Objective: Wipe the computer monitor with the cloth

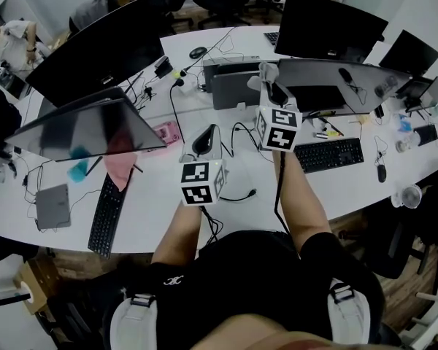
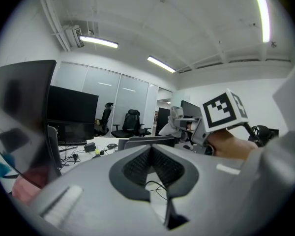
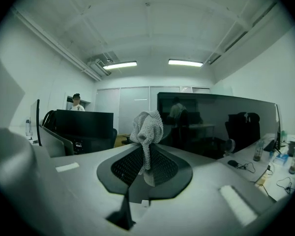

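the right tongs [image 3: 146, 150] are clamped on a crumpled pale grey knitted cloth [image 3: 147, 126], held up before the wide dark computer monitor [image 3: 216, 119] standing toward the white counter's [image 1: 153, 211] right edge, while the left tongs [image 2: 150, 149] are pressed together on nothing.

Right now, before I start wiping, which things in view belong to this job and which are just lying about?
Job: grey cloth, clamped in the right gripper; wide monitor just ahead of it.
Lying about: black keyboard, mouse, small fan, second keyboard at left. The left gripper is shut and empty.
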A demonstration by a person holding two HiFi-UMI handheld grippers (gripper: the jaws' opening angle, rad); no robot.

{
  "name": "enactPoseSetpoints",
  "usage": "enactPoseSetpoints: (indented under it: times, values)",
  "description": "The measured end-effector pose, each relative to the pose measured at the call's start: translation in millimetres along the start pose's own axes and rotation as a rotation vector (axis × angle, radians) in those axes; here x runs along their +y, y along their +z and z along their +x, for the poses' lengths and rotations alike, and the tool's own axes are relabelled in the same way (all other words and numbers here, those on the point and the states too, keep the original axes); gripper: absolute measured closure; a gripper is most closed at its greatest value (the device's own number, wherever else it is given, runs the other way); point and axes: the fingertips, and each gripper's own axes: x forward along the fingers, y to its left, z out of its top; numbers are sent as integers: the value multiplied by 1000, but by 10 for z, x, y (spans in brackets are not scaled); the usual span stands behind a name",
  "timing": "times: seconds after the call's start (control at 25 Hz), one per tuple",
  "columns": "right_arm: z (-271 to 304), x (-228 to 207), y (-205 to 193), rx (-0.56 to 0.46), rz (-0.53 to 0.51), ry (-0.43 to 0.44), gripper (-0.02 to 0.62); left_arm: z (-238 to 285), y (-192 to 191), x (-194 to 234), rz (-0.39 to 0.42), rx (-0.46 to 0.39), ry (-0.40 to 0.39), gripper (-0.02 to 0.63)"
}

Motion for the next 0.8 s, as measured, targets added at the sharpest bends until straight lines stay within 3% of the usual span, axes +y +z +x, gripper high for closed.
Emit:
enactPoseSetpoints:
  times: [0.8]
  values:
    - [109,-29,-1036,184,110,-51,560,84,-249,145,-30,49,-87,555]
